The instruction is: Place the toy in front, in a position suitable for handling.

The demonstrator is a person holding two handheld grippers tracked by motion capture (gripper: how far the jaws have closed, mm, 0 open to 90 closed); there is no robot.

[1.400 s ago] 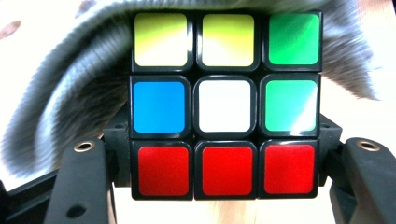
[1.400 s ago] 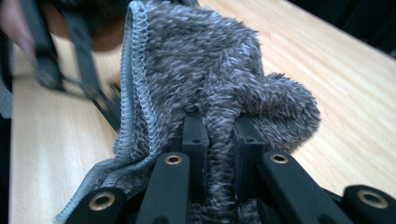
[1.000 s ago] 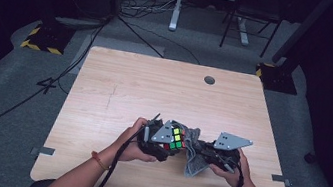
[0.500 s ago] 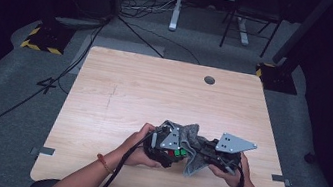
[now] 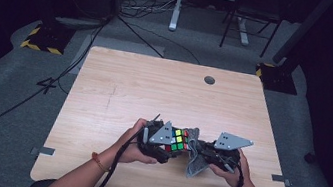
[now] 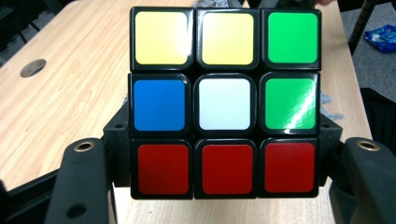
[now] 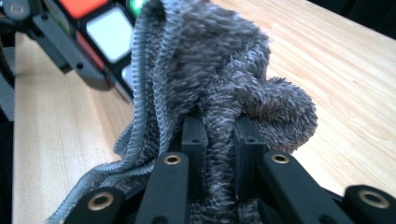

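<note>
Jaws of the left gripper (image 6: 224, 186) are clamped on a puzzle cube (image 6: 225, 102), held above the wooden surface (image 5: 144, 90) near its front edge. A grey fuzzy cloth (image 7: 210, 88) is pinched tight in the right gripper (image 7: 219, 140) and pressed against the cube's side.

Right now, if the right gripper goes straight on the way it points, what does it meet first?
Probably the Rubik's cube in the left gripper. The right gripper holds a grey cloth, and that cloth would press it first; the gap is unclear.
</note>
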